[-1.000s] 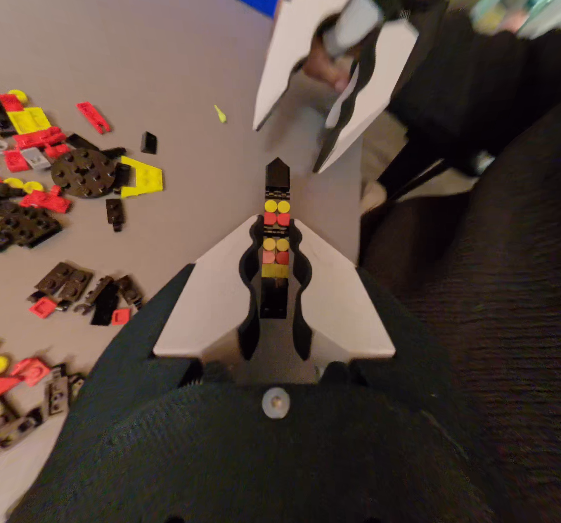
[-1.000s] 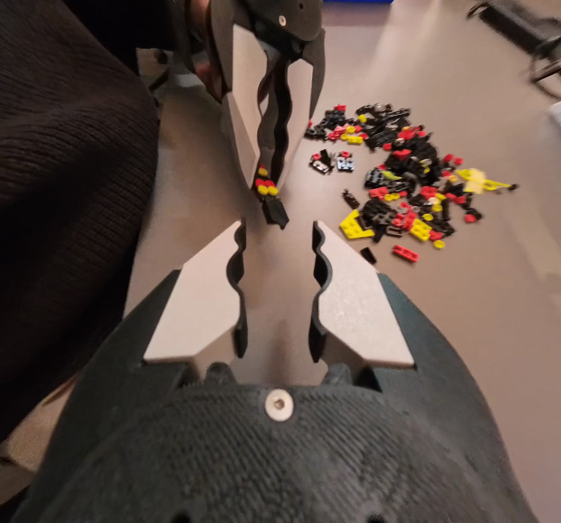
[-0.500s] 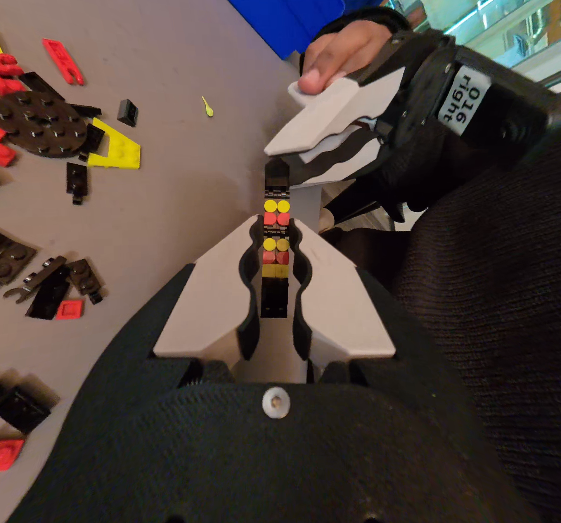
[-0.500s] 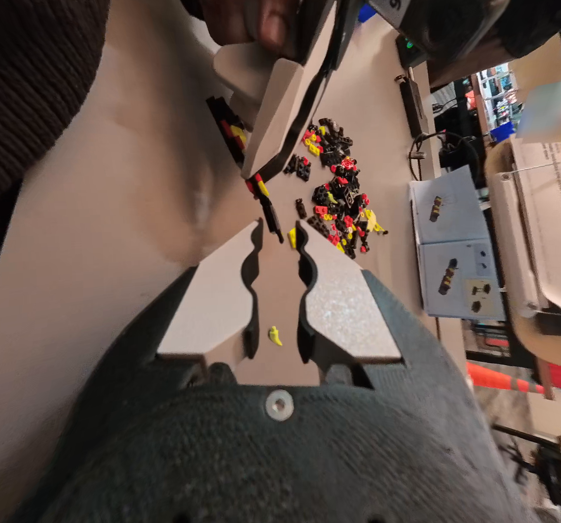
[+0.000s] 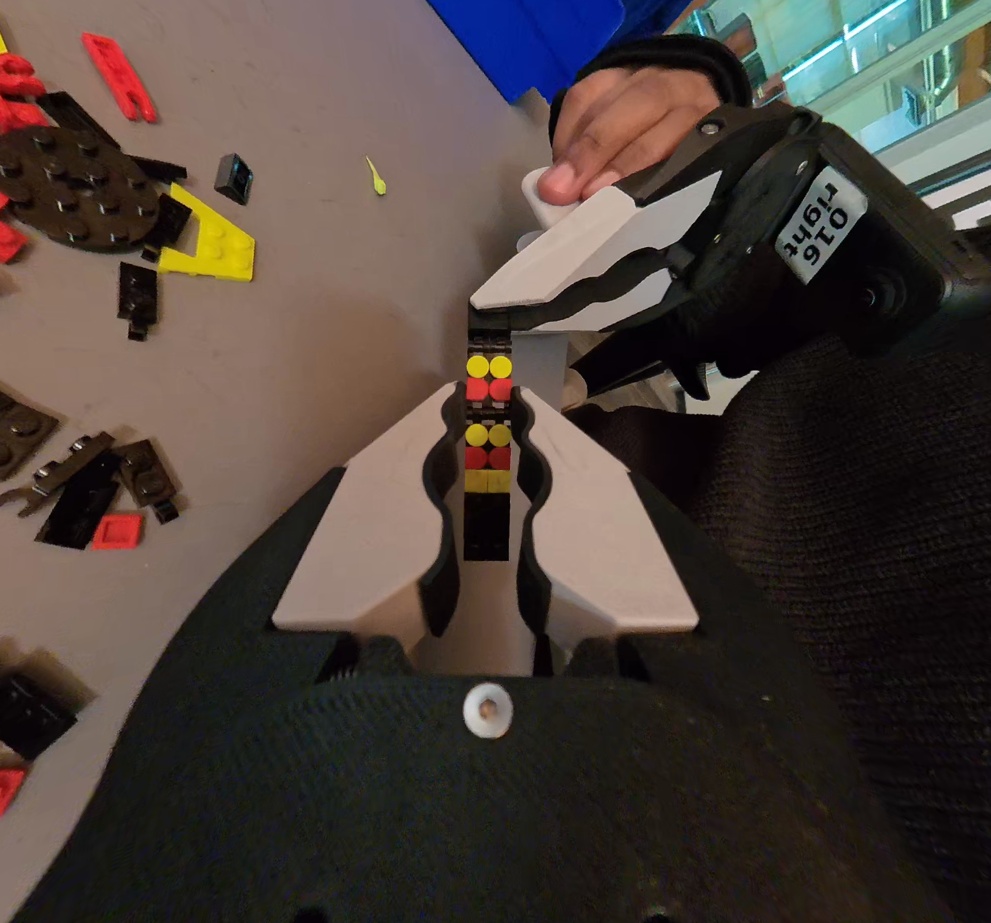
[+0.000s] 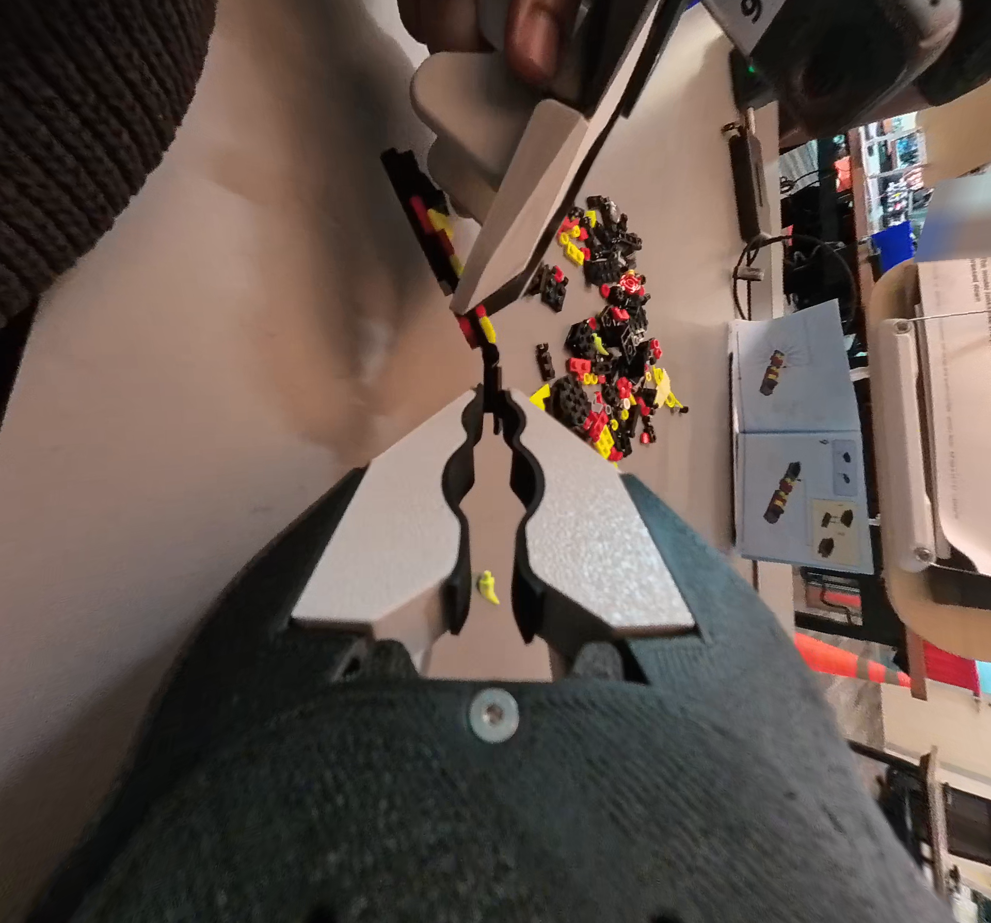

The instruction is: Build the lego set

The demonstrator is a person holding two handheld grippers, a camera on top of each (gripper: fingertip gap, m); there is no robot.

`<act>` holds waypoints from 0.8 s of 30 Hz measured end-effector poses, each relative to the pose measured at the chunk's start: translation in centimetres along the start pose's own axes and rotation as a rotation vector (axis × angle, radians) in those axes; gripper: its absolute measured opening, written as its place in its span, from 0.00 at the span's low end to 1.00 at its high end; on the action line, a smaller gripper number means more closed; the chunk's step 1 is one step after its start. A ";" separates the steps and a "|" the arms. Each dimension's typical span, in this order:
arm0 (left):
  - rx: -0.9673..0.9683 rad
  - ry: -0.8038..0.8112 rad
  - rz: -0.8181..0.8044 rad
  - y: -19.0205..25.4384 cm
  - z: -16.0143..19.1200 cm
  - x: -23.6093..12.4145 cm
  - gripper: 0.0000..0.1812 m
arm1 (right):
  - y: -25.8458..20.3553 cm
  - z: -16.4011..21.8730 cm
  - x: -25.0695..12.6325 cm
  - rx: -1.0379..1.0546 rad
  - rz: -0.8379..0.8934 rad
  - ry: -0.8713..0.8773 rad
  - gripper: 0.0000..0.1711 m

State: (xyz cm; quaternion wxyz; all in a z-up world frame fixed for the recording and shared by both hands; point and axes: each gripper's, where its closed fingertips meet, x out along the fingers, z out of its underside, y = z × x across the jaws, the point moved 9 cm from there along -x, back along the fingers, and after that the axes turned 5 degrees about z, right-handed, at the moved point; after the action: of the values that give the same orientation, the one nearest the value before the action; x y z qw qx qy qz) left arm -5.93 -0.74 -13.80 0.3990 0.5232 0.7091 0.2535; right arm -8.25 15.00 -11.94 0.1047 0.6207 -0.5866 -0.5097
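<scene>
Both tongs are clamped on the same lego strip. From the left wrist view, I see my left gripper [image 5: 487, 399] closed on the black strip with yellow and red studs [image 5: 488, 447], which runs straight toward twelve o'clock between the fingers. At one o'clock my right gripper [image 5: 490, 315] comes in sideways and pinches the strip's far tip. Loose pieces lie on the grey table [image 5: 322, 307] from eight to eleven o'clock, among them a round black plate [image 5: 75, 189] and a yellow wedge [image 5: 212, 243].

From the right wrist view, my right gripper [image 6: 490, 404] is shut on the strip's black end [image 6: 489, 372]. The left gripper [image 6: 472, 307] reaches down from twelve o'clock, gripping the strip's middle. A pile of parts [image 6: 611, 340] sits at one o'clock, an open instruction booklet [image 6: 793, 436] at three o'clock.
</scene>
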 end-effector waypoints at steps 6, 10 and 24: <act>0.003 0.004 0.005 -0.1 0.0 -0.1 0.07 | 0.1 0.0 0.0 0.002 0.011 0.004 0.03; 0.010 0.059 0.013 -0.1 -0.3 -0.4 0.08 | 0.5 0.1 0.0 0.015 0.045 0.014 0.03; -0.250 0.254 0.376 0.1 -1.2 -1.8 0.26 | 2.3 0.2 -1.5 0.096 0.190 0.151 0.03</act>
State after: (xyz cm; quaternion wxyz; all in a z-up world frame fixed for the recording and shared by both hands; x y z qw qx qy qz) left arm -6.63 -2.32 -12.53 0.3140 0.5564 0.6072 0.4725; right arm -9.53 15.69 -9.58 0.1666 0.6034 -0.6567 -0.4206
